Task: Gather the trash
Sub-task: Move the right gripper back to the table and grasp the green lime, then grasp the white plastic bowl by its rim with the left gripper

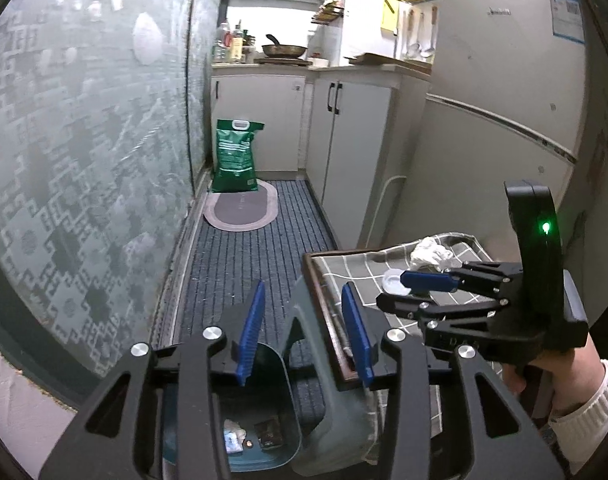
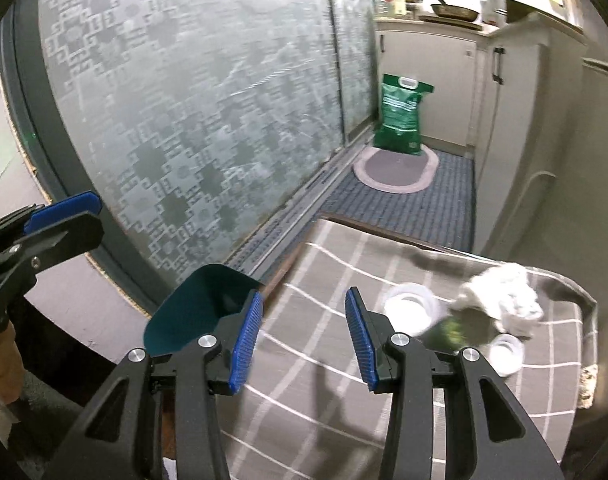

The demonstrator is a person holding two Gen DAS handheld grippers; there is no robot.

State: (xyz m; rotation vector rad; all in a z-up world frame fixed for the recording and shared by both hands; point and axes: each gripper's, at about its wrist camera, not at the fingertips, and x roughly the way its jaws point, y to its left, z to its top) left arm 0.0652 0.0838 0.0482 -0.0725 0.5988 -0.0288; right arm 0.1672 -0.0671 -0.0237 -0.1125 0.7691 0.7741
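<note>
A teal trash bin (image 1: 263, 436) stands on the floor beside a small table with a grey checked cloth (image 2: 324, 344); scraps lie in its bottom (image 1: 249, 438). My left gripper (image 1: 306, 330) is open and empty above the bin. On the cloth lie a crumpled white tissue (image 2: 504, 296), a green wrapper (image 2: 454, 330) and two white round lids (image 2: 410, 306) (image 2: 506, 352). My right gripper (image 2: 304, 338) is open and empty over the cloth, left of the trash. It also shows in the left wrist view (image 1: 408, 292), near the lid (image 1: 394, 281) and tissue (image 1: 430, 254).
A frosted patterned glass door (image 2: 183, 100) runs along the left. A green bag (image 1: 235, 156) stands on an oval mat (image 1: 241, 210) at the far end of the striped floor runner (image 1: 239, 272). White cabinets (image 1: 344, 152) and a fridge (image 1: 504, 100) line the right.
</note>
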